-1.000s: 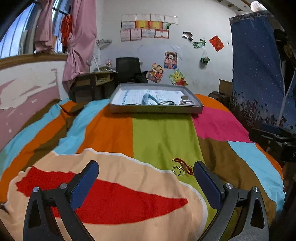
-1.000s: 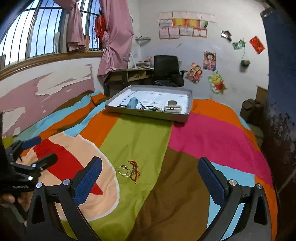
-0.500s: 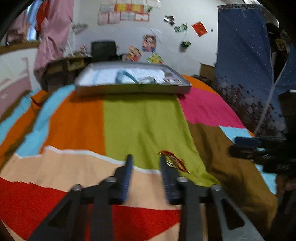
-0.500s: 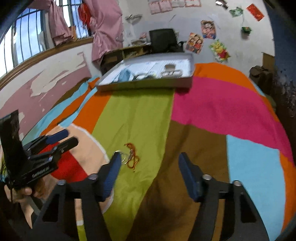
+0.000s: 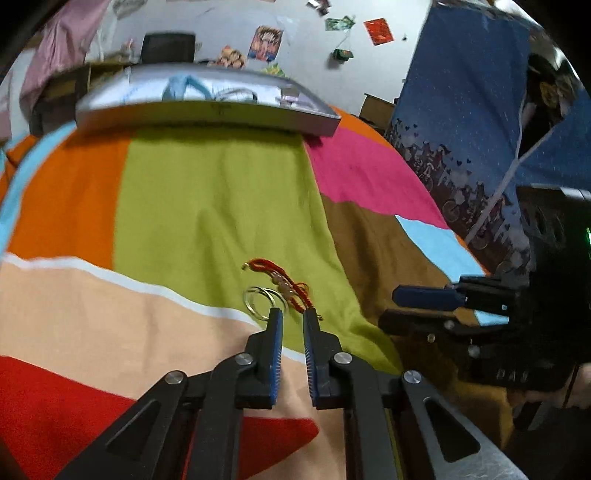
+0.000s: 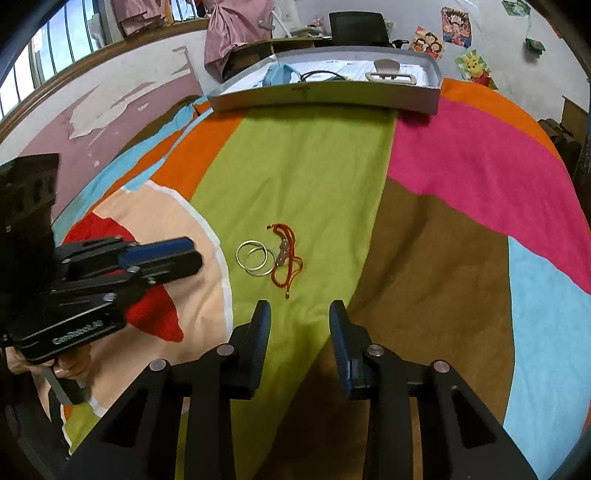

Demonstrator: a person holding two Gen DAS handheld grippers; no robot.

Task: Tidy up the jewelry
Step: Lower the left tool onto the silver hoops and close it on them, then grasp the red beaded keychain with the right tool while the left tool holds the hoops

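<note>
Two gold rings (image 5: pixel 258 300) (image 6: pixel 254 256) and a red cord bracelet with beads (image 5: pixel 285 282) (image 6: pixel 285 254) lie together on the green stripe of the bedspread. My left gripper (image 5: pixel 293 314) is narrowly open and empty, with its tips just short of the rings and cord. It also shows in the right wrist view (image 6: pixel 184 254). My right gripper (image 6: pixel 299 308) is partly open and empty, just short of the bracelet. It also shows in the left wrist view (image 5: pixel 410 306). A grey tray (image 5: pixel 207 110) (image 6: pixel 325 92) with jewelry in it lies at the far end of the bed.
The colourful striped bedspread (image 6: pixel 443 240) covers the whole bed. A blue curtain (image 5: pixel 480 110) hangs on the right. A pink-and-white wall (image 6: pixel 110 110) runs along the left. A desk and a black chair (image 6: pixel 358 22) stand behind the tray.
Both grippers have moved forward and down toward the rings and bracelet. Both have narrowed from wide open, the left almost to closed.
</note>
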